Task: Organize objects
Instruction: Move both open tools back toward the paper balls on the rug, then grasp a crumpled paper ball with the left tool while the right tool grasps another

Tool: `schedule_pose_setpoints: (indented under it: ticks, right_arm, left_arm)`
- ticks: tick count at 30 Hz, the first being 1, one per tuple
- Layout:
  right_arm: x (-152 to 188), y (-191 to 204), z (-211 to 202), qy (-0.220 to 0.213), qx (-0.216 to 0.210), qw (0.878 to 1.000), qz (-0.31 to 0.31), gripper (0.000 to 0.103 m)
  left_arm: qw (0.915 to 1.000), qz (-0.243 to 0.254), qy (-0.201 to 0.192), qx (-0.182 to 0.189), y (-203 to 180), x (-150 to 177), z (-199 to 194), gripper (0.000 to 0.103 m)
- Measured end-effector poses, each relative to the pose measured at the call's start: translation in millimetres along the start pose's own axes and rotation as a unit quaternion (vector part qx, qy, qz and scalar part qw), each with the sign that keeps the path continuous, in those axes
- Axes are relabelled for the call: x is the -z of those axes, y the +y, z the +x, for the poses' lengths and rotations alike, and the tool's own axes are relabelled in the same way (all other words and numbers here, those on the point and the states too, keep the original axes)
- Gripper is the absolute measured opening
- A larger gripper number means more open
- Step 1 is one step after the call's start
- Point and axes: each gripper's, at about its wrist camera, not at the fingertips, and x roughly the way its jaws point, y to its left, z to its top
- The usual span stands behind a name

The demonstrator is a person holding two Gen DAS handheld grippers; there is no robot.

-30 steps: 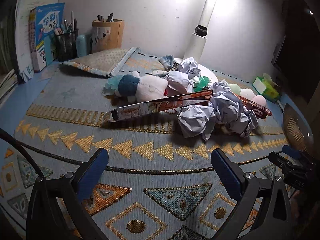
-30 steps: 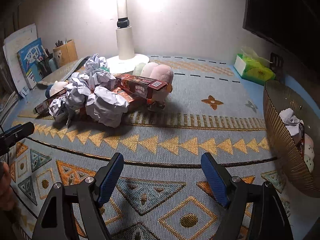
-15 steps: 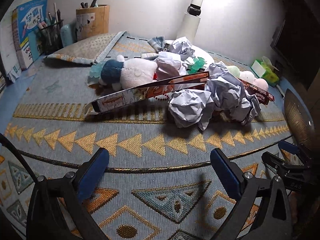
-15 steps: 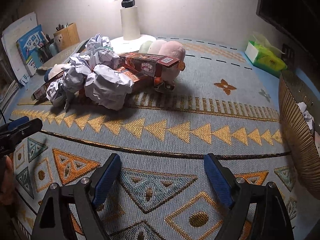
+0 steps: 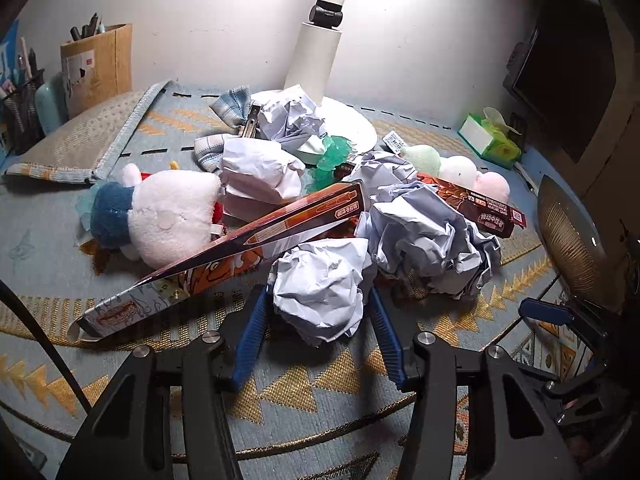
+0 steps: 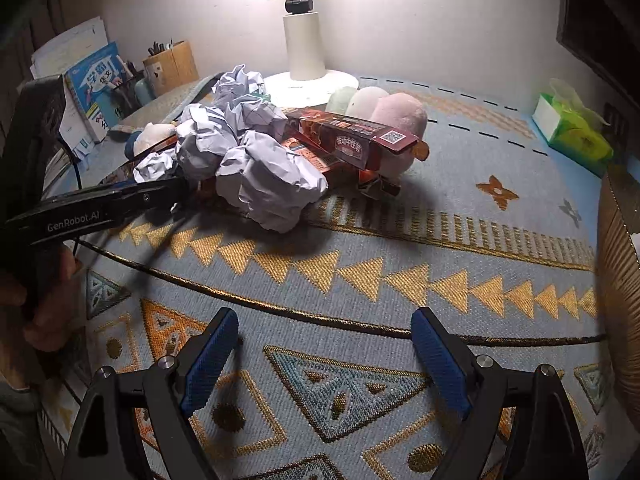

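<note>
A pile lies on the patterned mat: crumpled paper balls, plush toys, long red cartons. My left gripper (image 5: 318, 312) has its blue pads on both sides of the nearest crumpled paper ball (image 5: 320, 288), which rests on the mat; the pads touch or nearly touch it. A long red carton (image 5: 224, 256) leans to its left, a white plush toy (image 5: 168, 216) behind. In the right wrist view the left gripper reaches into the pile from the left. My right gripper (image 6: 320, 344) is open and empty above the mat, well short of the big paper ball (image 6: 268, 184) and red box (image 6: 352, 140).
A white lamp base (image 5: 352, 124) stands behind the pile. A gold wire basket (image 5: 568, 240) is at the right edge, a green tissue box (image 6: 572, 132) at back right. Pen holders (image 5: 96, 68) and books (image 6: 96, 84) stand at back left, beside a folded mat (image 5: 88, 136).
My left gripper moved forward into the pile and its jaws narrowed around the nearest paper ball. My right gripper moved slightly forward and stayed open.
</note>
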Motion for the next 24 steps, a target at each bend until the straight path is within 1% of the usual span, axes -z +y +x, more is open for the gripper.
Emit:
schedule_pose_setpoints:
  ticks: [5,6,8,10,11,12,13,16,17,18,20,22,23,24]
  right_arm:
    - [-31,5,13,-0.015,-0.026,0.999,0.010,0.087]
    - [-37,7,15,-0.019,-0.033,0.999,0.012,0.085]
    - [-46,9,21,-0.025,-0.049,0.998,0.021,0.078]
    - [-53,8,28,-0.021,-0.085,0.995,0.038,0.059]
    - [-54,7,32,-0.014,-0.099,0.994,0.048,0.056]
    - [-52,8,33,-0.013,-0.105,0.993,0.053,0.050]
    - [-49,9,32,-0.015,-0.105,0.993,0.054,0.048]
    - [-34,10,17,-0.023,-0.100,0.994,0.045,0.048]
    - [-28,9,9,-0.027,-0.100,0.994,0.043,0.048]
    - [-21,8,2,-0.032,-0.097,0.994,0.040,0.048]
    - [-9,5,-13,-0.043,-0.081,0.995,0.028,0.048]
    - [1,1,-22,-0.051,-0.057,0.997,0.025,0.048]
    - [6,-2,-23,-0.053,-0.049,0.997,0.027,0.048]
    - [10,-7,-22,-0.051,-0.048,0.997,0.034,0.048]
  left_arm:
    - [0.9996,-0.009,-0.025,0.006,7,2,-10,0.048]
    - [0.9996,-0.011,-0.026,0.007,8,1,-10,0.048]
    - [0.9995,-0.016,-0.023,0.015,12,1,-10,0.048]
    - [0.9995,-0.018,-0.015,0.021,14,1,-7,0.048]
    - [0.9995,-0.021,-0.009,0.022,14,1,-4,0.048]
    - [0.9995,-0.024,-0.004,0.021,16,1,-3,0.048]
    - [0.9993,-0.030,-0.001,0.022,17,1,-2,0.049]
    - [0.9983,-0.045,-0.010,0.036,21,1,-7,0.063]
    - [0.9979,-0.051,-0.017,0.037,22,2,-10,0.074]
    - [0.9973,-0.057,-0.023,0.039,24,1,-12,0.082]
    - [0.9956,-0.071,-0.036,0.049,29,0,-15,0.089]
    - [0.9938,-0.087,-0.046,0.052,34,-2,-16,0.090]
    - [0.9931,-0.093,-0.047,0.053,36,-3,-14,0.089]
    - [0.9930,-0.097,-0.038,0.055,36,-4,-9,0.088]
